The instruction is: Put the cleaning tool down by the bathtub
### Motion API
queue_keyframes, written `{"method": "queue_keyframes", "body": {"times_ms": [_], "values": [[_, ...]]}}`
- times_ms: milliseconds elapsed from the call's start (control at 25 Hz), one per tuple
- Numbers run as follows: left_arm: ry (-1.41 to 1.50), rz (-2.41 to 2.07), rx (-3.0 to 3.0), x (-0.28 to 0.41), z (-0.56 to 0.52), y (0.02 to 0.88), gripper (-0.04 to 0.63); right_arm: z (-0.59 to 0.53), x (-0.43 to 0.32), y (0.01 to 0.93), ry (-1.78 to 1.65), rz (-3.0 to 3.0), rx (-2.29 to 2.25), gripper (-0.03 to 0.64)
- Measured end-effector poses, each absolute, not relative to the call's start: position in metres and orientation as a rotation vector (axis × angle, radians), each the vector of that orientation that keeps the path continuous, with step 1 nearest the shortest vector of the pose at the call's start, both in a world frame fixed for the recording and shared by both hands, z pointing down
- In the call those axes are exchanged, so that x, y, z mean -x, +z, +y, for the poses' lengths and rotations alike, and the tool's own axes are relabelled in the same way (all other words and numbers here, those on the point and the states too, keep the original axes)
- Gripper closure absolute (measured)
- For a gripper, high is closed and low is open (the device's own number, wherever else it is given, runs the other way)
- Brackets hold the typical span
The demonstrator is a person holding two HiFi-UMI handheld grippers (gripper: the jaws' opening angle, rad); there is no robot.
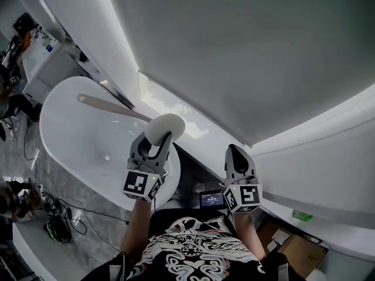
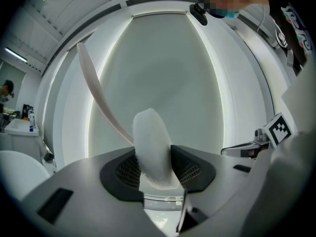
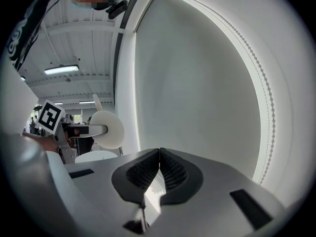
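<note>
Clamping the white sponge head (image 1: 165,126) of the cleaning tool (image 1: 117,108), the left hand-held gripper (image 1: 157,139) has both jaws pressed against the pad's flat sides. In the left gripper view the sponge head (image 2: 152,142) stands on edge between the dark ribbed pads (image 2: 129,171) and bulges up past their tips. The tool's long pale handle (image 2: 98,98) curves up and away from it, to the left of the left hand-held gripper (image 2: 157,168).

In the head view the handle (image 1: 108,105) runs out beyond that gripper's tips and off to its left, crossing over the white bathtub (image 1: 58,92). The tool is carried in the air and touches neither the tub nor the floor. The tub lies below and to the left of the gripper. Its smooth white basin (image 1: 82,142) shows under the handle, with a tiny spot on its bottom too small to identify.

The right hand-held gripper (image 1: 237,152) is held just beside the left one, a little to its right. Its jaws are clenched together with nothing between them, and in the right gripper view the ribbed pads (image 3: 173,174) of that gripper (image 3: 159,154) meet along one seam. From there the sponge head (image 3: 106,129) shows off to the left, in the other gripper's jaws. Both grippers point toward a pale wall (image 1: 246,51). Cables (image 1: 58,218) lie on the floor beside the tub.
</note>
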State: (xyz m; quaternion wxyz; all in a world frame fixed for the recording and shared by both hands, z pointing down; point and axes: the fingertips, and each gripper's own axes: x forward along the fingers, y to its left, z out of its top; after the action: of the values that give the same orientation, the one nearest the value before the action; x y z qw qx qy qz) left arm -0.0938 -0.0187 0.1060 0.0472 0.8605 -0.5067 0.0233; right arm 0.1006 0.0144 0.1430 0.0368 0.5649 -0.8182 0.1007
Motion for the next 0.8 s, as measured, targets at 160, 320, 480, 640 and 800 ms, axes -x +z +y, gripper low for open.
{"method": "queue_keyframes", "body": {"times_ms": [160,320,480,640,800], "values": [[0.114,-1.544,-2.607,0.080,-0.023,0.117,0.422,0.007,-0.106,0.153,0.323,-2.521,-1.691,0.591],[0.139,-1.521,-2.600,0.077,-0.024,0.134,0.422,0.001,-0.103,0.164,0.330,-2.530,-1.698,0.591],[0.148,-1.500,-2.598,0.073,-0.036,0.154,0.422,-0.013,-0.108,0.179,0.324,-2.516,-1.716,0.589],[0.169,-1.464,-2.567,0.075,-0.045,0.177,0.422,-0.021,-0.105,0.193,0.339,-2.477,-1.716,0.589],[0.185,-1.416,-2.528,0.072,-0.052,0.207,0.422,-0.031,-0.106,0.214,0.363,-2.437,-1.717,0.591]]}}
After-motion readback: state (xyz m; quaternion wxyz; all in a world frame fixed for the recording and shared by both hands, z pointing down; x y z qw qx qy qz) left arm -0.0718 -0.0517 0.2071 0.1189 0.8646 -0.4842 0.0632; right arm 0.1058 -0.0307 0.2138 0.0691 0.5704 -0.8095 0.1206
